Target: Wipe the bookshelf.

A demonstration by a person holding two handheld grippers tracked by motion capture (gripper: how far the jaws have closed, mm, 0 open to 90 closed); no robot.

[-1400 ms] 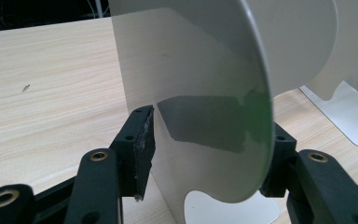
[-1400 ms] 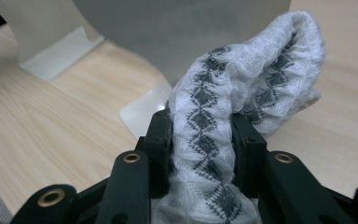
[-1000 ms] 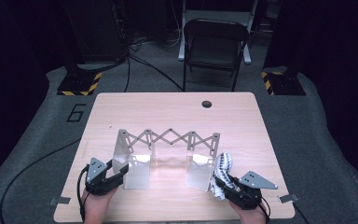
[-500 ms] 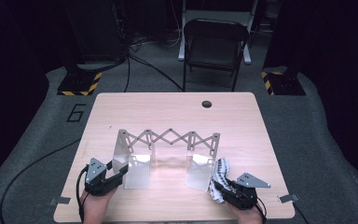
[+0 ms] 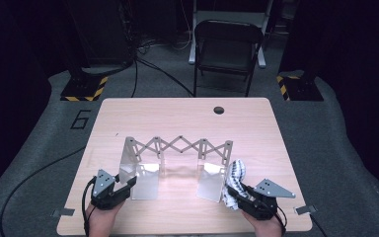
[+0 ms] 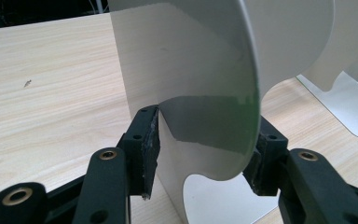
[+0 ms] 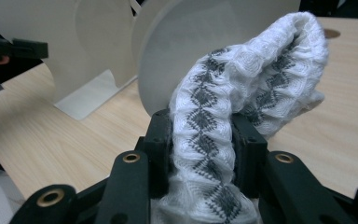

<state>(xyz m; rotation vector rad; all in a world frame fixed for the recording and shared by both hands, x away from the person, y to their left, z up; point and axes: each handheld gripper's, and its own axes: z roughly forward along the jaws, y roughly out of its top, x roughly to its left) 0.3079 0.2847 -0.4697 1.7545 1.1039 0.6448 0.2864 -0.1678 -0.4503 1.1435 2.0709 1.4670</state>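
Note:
A metal scissor rack point(image 5: 180, 145) stands on the wooden table point(image 5: 177, 118) with white foot-shaped panels at each end. My left gripper point(image 5: 128, 183) sits at the near-left panel point(image 5: 145, 180). In the left gripper view that panel point(image 6: 191, 60) fills the gap of the left gripper point(image 6: 203, 140); the jaws have just been closing and both pads meet it. My right gripper point(image 5: 233, 191) is shut on a white sock with grey diamonds point(image 5: 236, 173), beside the near-right panel point(image 5: 209, 180). In the right gripper view the sock point(image 7: 261, 79) arches up from the right gripper point(image 7: 203, 135) against the panel point(image 7: 186, 46).
A black folding chair point(image 5: 227, 44) stands beyond the table's far edge. A round hole point(image 5: 219, 109) marks the far side of the tabletop. Yellow-and-black stand bases point(image 5: 84, 91) point(image 5: 298, 89) sit on the grey floor, and a cable point(image 5: 34, 173) trails off to the left.
My right gripper with the sock dipped slightly toward the near edge and came back up. The left hand has kept still at the panel.

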